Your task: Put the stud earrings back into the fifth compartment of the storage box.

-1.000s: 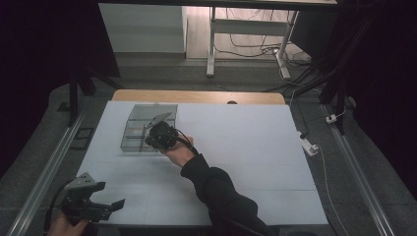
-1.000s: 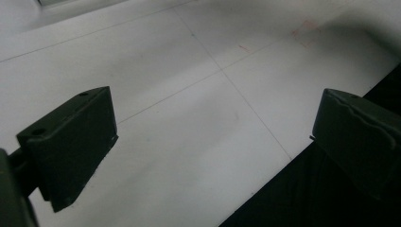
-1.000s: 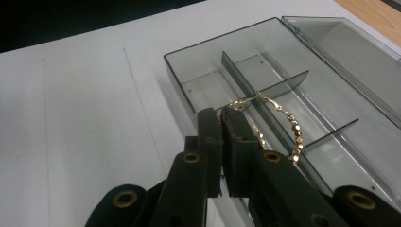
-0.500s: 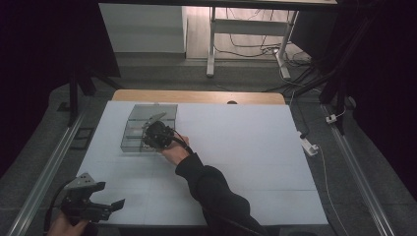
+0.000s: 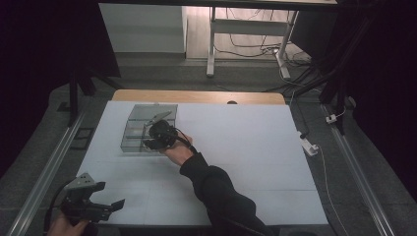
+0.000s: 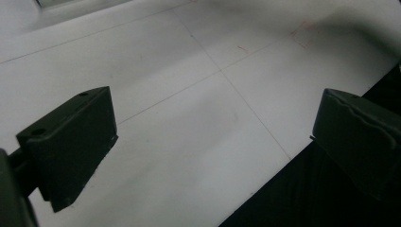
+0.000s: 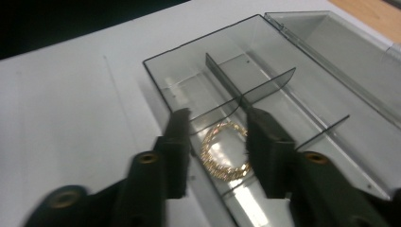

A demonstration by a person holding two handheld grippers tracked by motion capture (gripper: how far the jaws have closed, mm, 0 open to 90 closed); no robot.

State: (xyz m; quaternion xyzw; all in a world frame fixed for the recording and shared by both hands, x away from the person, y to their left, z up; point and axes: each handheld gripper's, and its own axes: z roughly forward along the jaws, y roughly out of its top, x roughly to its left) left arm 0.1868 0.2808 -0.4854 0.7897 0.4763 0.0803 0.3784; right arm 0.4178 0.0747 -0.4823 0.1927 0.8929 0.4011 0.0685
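Right claw (image 7: 215, 135) over one gold chain (image 7: 223, 152)

one clear divided box (image 7: 302, 94), one gold chain (image 7: 223, 150), two hand-held grippers: left (image 5: 101, 209), right (image 5: 150, 142).

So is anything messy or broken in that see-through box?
Nothing stands out. The clear box sits flat on the white table with its lid open and its dividers straight. A gold chain lies coiled in one compartment, between the jaws of the right claw, which have just been opening. Nothing looks spilled or cracked.
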